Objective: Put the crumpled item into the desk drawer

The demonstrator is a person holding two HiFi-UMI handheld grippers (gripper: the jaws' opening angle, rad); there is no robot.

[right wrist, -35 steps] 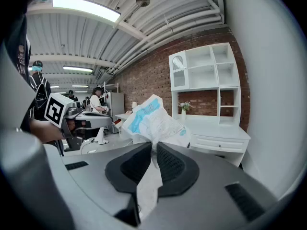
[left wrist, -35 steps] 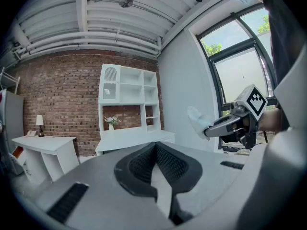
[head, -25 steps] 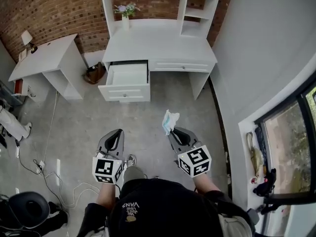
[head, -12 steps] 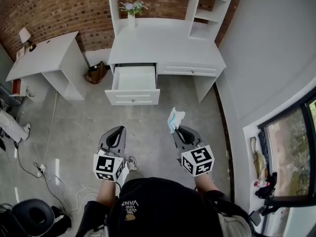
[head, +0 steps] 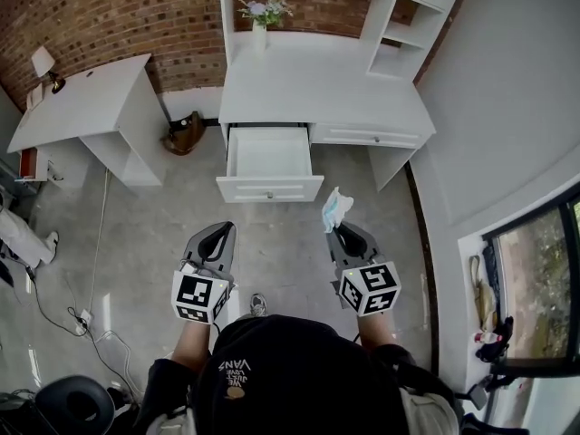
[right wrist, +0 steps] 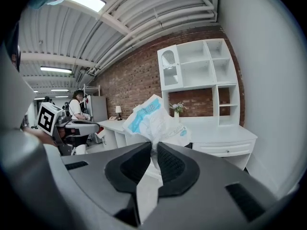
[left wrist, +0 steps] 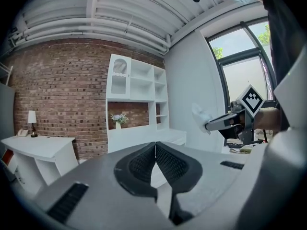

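Note:
A crumpled white and blue wrapper [head: 336,208] [right wrist: 154,123] is pinched in my right gripper [head: 346,235] [right wrist: 154,158], which is shut on it and held in the air over the floor. The white desk [head: 326,98] stands ahead, with its left drawer [head: 268,164] pulled open and looking empty. The wrapper hangs just to the right of the drawer's front. My left gripper [head: 216,240] [left wrist: 155,153] is shut with nothing between its jaws, below and left of the drawer. The left gripper view shows the right gripper [left wrist: 225,123] with the wrapper [left wrist: 199,116].
A vase of flowers [head: 260,18] stands on the desk under a white shelf unit [head: 399,25]. A smaller white table [head: 77,93] with a lamp [head: 44,64] is at the left, a brown bag [head: 186,132] between them. Cables [head: 54,308] lie on the grey floor. Someone sits at the far left [right wrist: 79,110].
Both grippers and the person have moved forward toward the desk. The open drawer now lies much closer, and the wrapper has stayed pinched in the right gripper.

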